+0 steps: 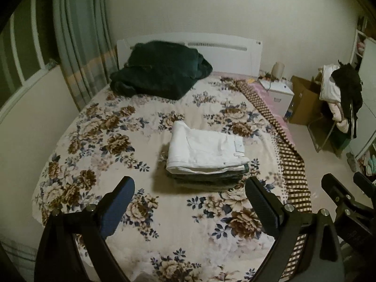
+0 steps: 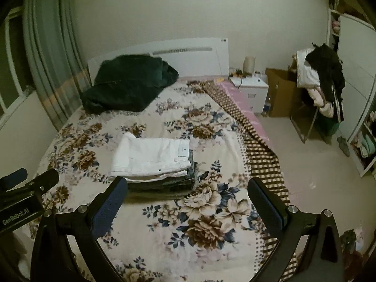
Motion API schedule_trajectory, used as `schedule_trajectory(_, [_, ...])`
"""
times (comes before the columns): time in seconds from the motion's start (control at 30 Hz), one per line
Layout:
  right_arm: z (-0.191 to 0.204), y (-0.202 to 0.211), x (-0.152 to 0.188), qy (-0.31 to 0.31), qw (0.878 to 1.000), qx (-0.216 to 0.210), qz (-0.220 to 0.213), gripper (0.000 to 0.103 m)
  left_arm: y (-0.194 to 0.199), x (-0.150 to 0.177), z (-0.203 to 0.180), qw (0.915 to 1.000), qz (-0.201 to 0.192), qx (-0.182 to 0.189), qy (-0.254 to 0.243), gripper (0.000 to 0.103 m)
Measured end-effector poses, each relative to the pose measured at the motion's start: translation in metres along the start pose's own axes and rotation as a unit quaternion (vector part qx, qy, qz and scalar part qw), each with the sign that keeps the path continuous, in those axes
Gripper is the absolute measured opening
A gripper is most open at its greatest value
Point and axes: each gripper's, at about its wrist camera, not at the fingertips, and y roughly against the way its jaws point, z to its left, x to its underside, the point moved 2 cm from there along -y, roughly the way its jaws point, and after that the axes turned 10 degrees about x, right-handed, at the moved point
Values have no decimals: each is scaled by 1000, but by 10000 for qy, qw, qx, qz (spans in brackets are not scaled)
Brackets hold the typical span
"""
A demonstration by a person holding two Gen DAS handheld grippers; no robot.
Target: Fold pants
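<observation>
Folded white denim pants (image 1: 205, 149) lie as a flat rectangular packet near the middle of the bed, waistband and small label toward the right side, rolled hem edge facing the cameras. They sit on top of a short stack of darker folded garments (image 1: 211, 176) (grey-blue denim by the look of the layered edges; the number of pieces cannot be told). In the right wrist view the same white pants (image 2: 150, 158) top the dark stack (image 2: 169, 182), the layers slightly offset at the right edge.

Under the stack: a cream bedspread printed with brown and blue flowers (image 1: 105, 141), soft and slightly rumpled. A brown-and-cream checked blanket (image 1: 291, 159) trails in a long strip down the right side of the bed. A dark green plush blanket (image 1: 159, 70), loosely bundled, rests against the white headboard (image 1: 225, 47).

Left gripper (image 1: 190, 202): black frame, textured dark pads, jaws spread wide and holding nothing, hovering above the bedspread short of the stack. Right gripper (image 2: 188, 202): likewise wide apart and empty, its left fingertip overlapping the stack's near corner in the view.

Further out: white bedside cabinet (image 2: 249, 89), brown cardboard box (image 2: 282, 91), a chair heaped with black and pale clothes (image 2: 322, 77).
</observation>
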Motion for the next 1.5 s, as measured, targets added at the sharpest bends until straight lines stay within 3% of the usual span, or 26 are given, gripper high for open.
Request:
schedule_trajectory(0.3, [-36,119,11,90,9989,-143,-445,103,86,19,-22,9985,-514,-150,60,99])
schedule_trajectory(0.33, [-39,126,12,98,9987,-140,-480,103,91,21,-23,9985,-522,-117,87,103])
schedule_trajectory(0.57, [-49,179,14,168,9972,-32,-734,103,112,31,-25,9980,-626,-100,36,103])
schedule_trajectory(1.5, [-39,177,20,213,9980,112,-585,103,124,43,-13,9981,-603,-69,-92,103])
